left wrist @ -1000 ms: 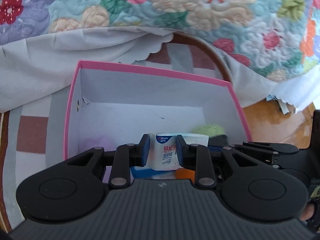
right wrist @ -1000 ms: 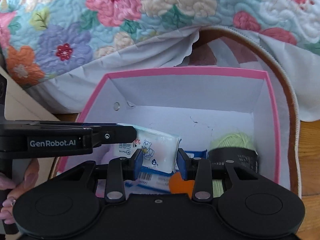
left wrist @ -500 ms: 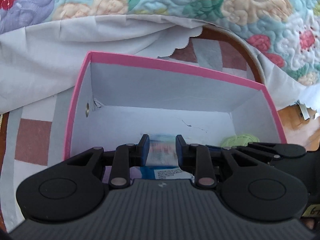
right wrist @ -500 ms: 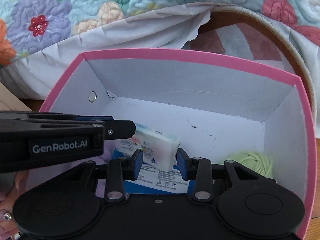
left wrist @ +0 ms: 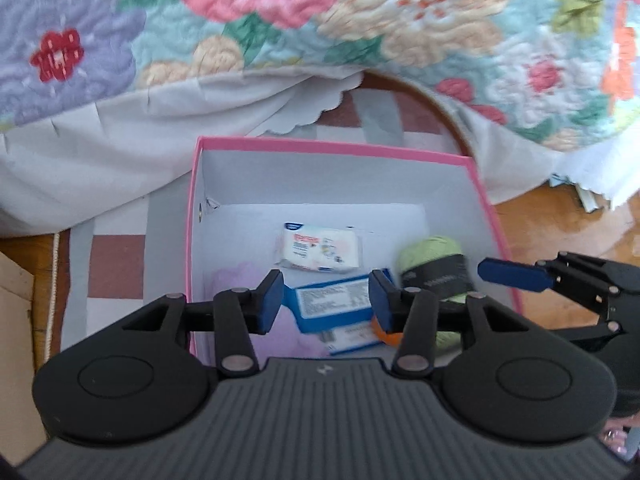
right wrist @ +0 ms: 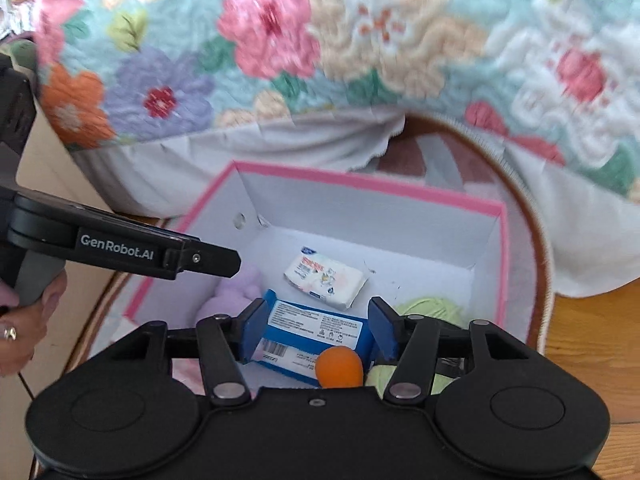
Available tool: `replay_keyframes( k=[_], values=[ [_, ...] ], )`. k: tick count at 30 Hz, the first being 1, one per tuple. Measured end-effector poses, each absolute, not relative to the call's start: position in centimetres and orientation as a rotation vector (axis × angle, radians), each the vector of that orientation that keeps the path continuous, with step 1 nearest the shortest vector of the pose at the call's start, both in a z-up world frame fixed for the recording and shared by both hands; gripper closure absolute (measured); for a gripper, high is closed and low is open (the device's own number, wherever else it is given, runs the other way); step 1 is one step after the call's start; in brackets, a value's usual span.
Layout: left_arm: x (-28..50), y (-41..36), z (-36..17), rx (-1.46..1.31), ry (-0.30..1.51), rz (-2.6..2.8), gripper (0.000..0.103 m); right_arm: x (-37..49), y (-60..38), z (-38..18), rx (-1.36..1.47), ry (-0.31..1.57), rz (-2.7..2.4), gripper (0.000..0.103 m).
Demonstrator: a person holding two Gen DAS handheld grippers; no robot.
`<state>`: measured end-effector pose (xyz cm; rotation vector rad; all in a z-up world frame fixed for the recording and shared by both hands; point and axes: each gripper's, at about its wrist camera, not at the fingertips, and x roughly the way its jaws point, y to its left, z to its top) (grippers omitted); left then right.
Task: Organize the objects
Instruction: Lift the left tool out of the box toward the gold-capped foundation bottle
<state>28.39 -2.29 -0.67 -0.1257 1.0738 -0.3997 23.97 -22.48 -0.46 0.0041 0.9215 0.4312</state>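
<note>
Left wrist view: quilt [left wrist: 280,20] across the top, flowered; rug [left wrist: 116,256] below it, checked. Centre frame, box [left wrist: 332,147], pink-rimmed, white inside, sitting on the rug. On the box floor: tissue pack [left wrist: 320,249] near the middle, lying free; blue pack [left wrist: 340,304] just below it; yarn [left wrist: 432,256] at the right wall; orange ball [left wrist: 386,334] at the lower edge, partly hidden. Left hand-held gripper [left wrist: 326,300] above the box, jaws parting, nothing between them. Right hand-held gripper [left wrist: 510,275] entering from the right edge.

Right wrist view: same box [right wrist: 360,178]; tissue pack [right wrist: 326,280] at centre, touched by neither tool. Right hand-held gripper [right wrist: 312,330] with jaws parting, empty, blue pack [right wrist: 316,332] seen beneath the gap.
</note>
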Motion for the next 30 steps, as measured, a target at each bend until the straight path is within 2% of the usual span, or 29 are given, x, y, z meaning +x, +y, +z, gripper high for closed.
replay_keyframes(
  k=[4, 10, 12, 16, 24, 30],
  values=[
    [26.1, -2.8, 2.9, -0.102, 1.048, -0.416, 0.048, 22.0, -23.8, 2.9, 0.023, 0.902, 0.462, 0.041],
    [21.2, -3.5, 6.3, -0.023, 1.064, -0.412, 0.048, 18.1, -24.8, 6.8, -0.018, 0.866, 0.463, 0.037],
    [19.2, -3.7, 7.5, 0.025, 1.048, -0.412, 0.048, 16.6, -25.5, 7.9, 0.023, 0.858, 0.512, 0.032],
    [15.8, -3.0, 9.7, 0.036, 1.032, -0.422, 0.045, 13.2, -25.6, 9.6, 0.002, 0.822, 0.546, 0.028],
    [11.3, -2.1, 11.1, 0.017, 0.999, -0.424, 0.040, 7.5, -25.3, 11.2, -0.071, 0.782, 0.601, 0.016],
    [9.2, -2.4, 10.9, -0.012, 0.989, -0.454, 0.031, 4.9, -25.1, 10.8, -0.124, 0.753, 0.622, 0.009]
  ],
)
